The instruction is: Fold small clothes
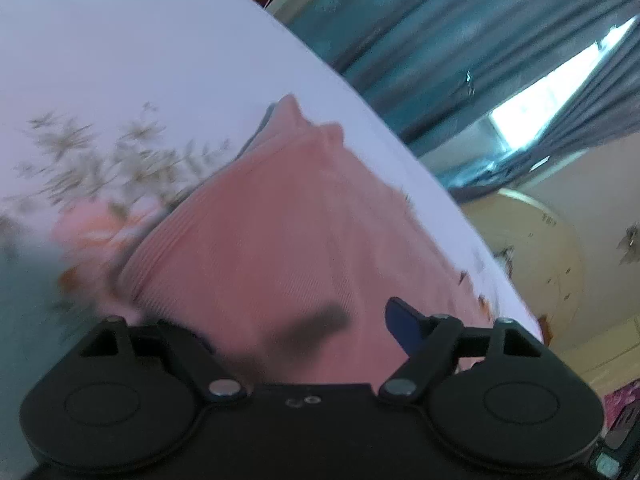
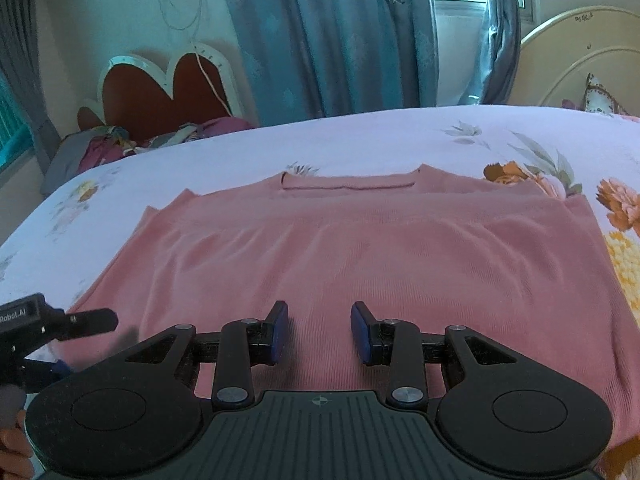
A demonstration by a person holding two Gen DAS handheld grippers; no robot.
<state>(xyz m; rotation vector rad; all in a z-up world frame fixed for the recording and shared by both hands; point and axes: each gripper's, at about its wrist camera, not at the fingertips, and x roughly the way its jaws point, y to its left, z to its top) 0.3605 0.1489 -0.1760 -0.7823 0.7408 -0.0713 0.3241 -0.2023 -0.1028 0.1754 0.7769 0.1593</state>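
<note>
Judging from where our tools sit, we are early in folding this garment. Nearest us, the right hand-held gripper (image 2: 319, 332) hovers over the hem with its blue pads parted and nothing between them. The left hand-held gripper (image 2: 86, 320) is at the hem's left corner; in its own blurred view only 1 blue pad shows and pink cloth fills the space ahead, so we cannot tell whether it has pinched the fabric. The pink knit top (image 2: 360, 252) lies spread on the flowered bed sheet (image 2: 360, 136), neckline at the far side, and it looks as if 1 fold across its upper part may be in place, though we cannot be sure. Side folds and final halving appear left. Beyond hang blue curtains (image 2: 328, 40).
</note>
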